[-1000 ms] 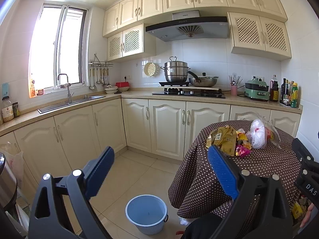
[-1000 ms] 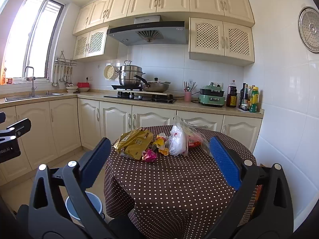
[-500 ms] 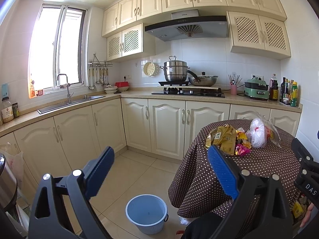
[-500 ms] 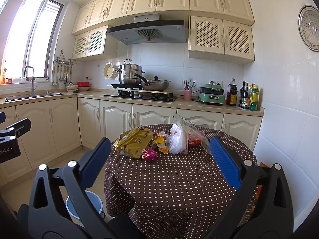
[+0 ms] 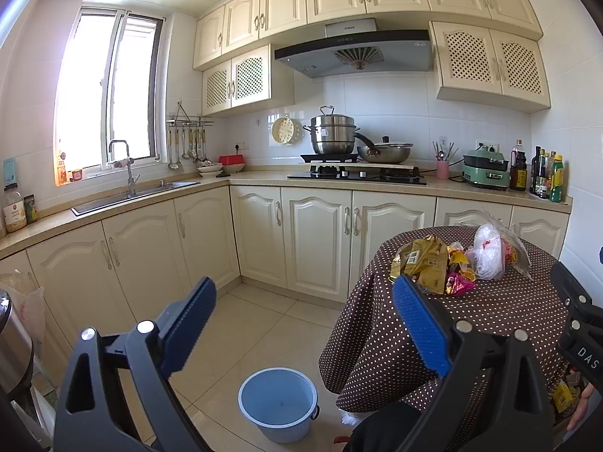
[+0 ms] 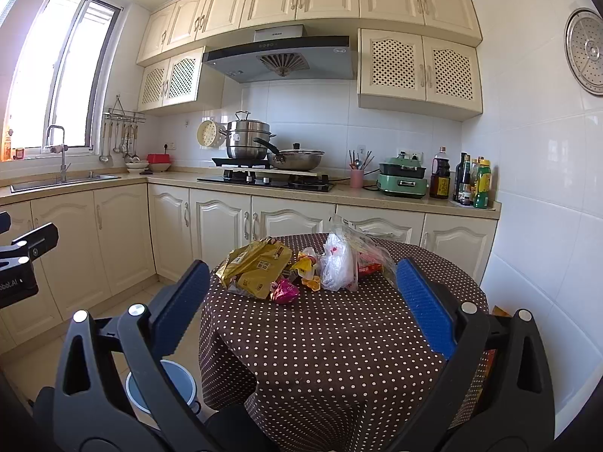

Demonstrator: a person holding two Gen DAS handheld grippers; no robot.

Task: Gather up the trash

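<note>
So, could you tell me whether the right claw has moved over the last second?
Yes, slightly: in its own view the range hood has slid up a touch, so the open right claw has dipped.

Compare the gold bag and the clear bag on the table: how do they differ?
The gold bag is opaque, printed, and lies flat; the clear bag is see-through and stands bunched upward. The gold bag is nearer the table's left side, the clear bag to its right. Both are crumpled, untouched.

We read "DAS" in white on the black body of the right gripper (image 5: 582, 354), and "oboLAI" on the left gripper (image 6: 17, 282). Print on the yellow snack bag (image 6: 258, 267) and range hood (image 6: 277, 34) stays too small for us.
</note>
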